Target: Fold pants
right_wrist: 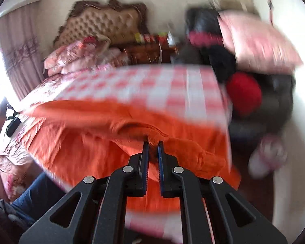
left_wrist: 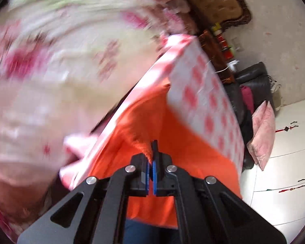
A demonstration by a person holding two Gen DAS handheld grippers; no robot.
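The orange pants [left_wrist: 181,142] lie across the near end of a table covered in a pink-and-white checked cloth [left_wrist: 205,93]. My left gripper [left_wrist: 152,148] is shut on a raised fold of the orange fabric, pinched between its blue pads. In the right wrist view the orange pants [right_wrist: 87,134] spread over the near part of the checked cloth [right_wrist: 148,87], bunched into a ridge at the middle. My right gripper [right_wrist: 152,144] is shut on that bunched edge of the pants. Both views are smeared by motion.
A bed with a pink floral quilt [left_wrist: 57,57] lies to the left, its tufted headboard [right_wrist: 103,24] behind. A dark armchair [right_wrist: 274,93] with a pink cushion [right_wrist: 258,40] and a red bundle [right_wrist: 244,95] stands right of the table. A person's jeans-clad leg [right_wrist: 30,195] shows at lower left.
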